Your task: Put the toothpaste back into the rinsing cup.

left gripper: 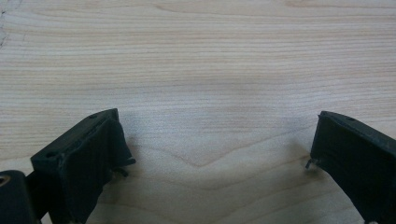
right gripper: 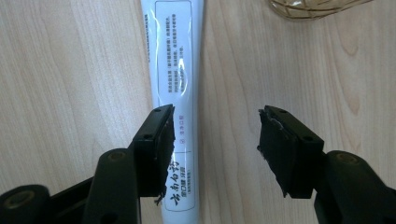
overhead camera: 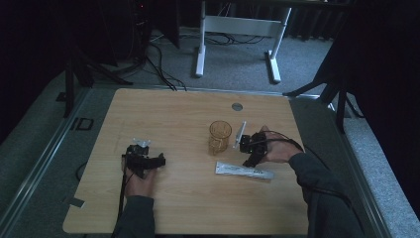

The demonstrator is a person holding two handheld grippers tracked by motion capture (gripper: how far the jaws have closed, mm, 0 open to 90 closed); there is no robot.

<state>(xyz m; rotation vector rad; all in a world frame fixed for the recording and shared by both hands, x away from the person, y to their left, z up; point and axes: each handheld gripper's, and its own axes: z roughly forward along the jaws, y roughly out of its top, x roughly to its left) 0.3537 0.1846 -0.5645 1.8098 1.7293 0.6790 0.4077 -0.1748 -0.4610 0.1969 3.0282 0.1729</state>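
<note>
A white toothpaste tube point(overhead camera: 244, 171) with printed text lies flat on the wooden table point(overhead camera: 178, 114), right of centre. In the right gripper view the tube point(right gripper: 173, 70) runs away from the camera and passes under the left jaw. My right gripper point(right gripper: 215, 116) is open, with bare wood in the gap between its jaws. From above, the right gripper point(overhead camera: 250, 154) hovers just over the tube's right part. An amber glass cup point(overhead camera: 220, 136) stands upright just left of it. My left gripper point(overhead camera: 148, 159) is open over bare wood point(left gripper: 210, 70) at the table's left.
The cup's rim point(right gripper: 317, 7) shows at the top of the right gripper view, beyond the jaws. A round metal grommet point(overhead camera: 237, 106) sits in the tabletop near the far edge. A white desk frame point(overhead camera: 237, 29) and cables lie on the floor behind.
</note>
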